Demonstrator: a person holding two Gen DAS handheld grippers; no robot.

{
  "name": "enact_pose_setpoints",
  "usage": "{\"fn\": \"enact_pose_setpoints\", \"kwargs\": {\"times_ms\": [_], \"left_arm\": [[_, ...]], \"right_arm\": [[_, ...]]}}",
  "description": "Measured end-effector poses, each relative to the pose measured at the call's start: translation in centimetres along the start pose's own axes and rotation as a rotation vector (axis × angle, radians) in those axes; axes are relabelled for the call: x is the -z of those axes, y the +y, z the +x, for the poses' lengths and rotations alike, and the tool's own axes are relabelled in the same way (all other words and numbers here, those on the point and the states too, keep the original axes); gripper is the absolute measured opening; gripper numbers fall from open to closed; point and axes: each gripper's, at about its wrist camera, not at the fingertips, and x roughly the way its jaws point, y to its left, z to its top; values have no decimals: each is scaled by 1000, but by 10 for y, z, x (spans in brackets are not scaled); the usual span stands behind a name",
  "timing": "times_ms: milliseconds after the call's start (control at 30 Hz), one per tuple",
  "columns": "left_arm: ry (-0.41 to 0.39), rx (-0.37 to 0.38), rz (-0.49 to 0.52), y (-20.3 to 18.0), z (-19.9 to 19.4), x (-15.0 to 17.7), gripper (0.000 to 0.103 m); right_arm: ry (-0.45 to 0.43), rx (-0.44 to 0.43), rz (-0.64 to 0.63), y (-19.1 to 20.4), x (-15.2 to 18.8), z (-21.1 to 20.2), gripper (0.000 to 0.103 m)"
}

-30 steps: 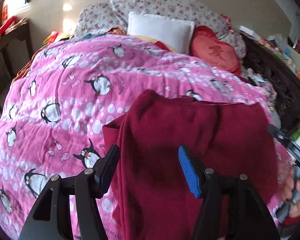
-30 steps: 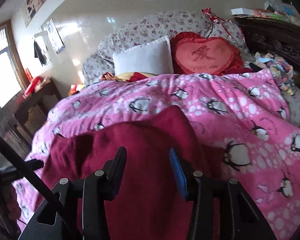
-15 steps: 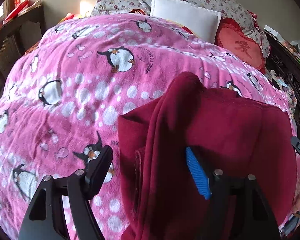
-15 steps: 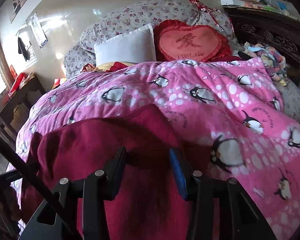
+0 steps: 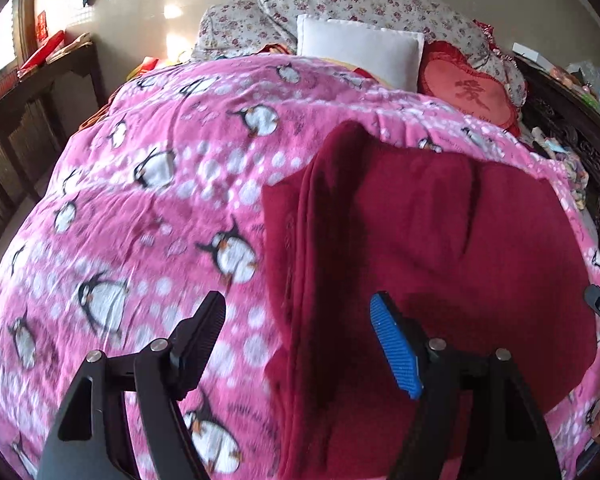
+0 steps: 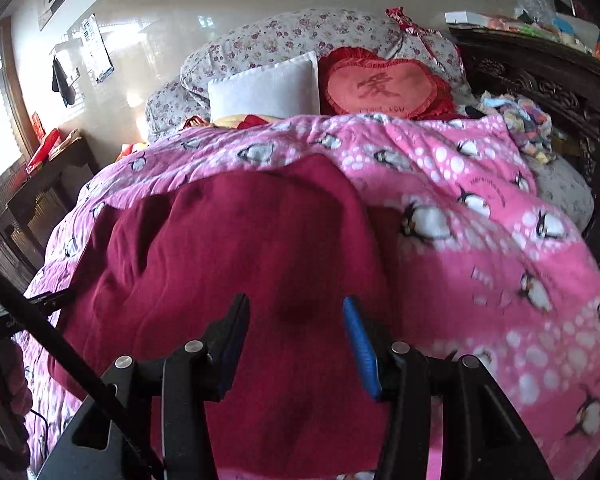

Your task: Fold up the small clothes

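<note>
The dark red garment [image 5: 420, 240], soft, limp and thick-looking, lies on the near part of the penguin blanket [image 5: 160, 200] beneath the released left gripper [image 5: 296, 340] and the empty, opening right gripper [image 6: 296, 340]; grasp its layered left edge.

A matt, fleecy dark-red garment [image 5: 420, 240] lies on a plush pink penguin-print blanket [image 5: 160, 208]; the left hand-held gripper [image 5: 296, 332] pairs matt black plastic with a ribbed blue pad and bright metal screws.
</note>
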Motion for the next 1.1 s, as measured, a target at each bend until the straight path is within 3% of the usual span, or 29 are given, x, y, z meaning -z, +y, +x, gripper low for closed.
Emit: {"fn": "enact_pose_setpoints", "kwargs": {"times_ms": [200, 600, 1100], "left_arm": [[55, 4, -38, 7, 14, 18, 75], [38, 8, -35, 7, -2, 31, 77], [7, -9, -6, 1, -24, 45, 77]], "right_arm": [[68, 27, 1, 0, 13, 25, 57], [30, 3, -6, 16, 21, -18, 60], [47, -31, -30, 36, 39, -27, 65]]}}
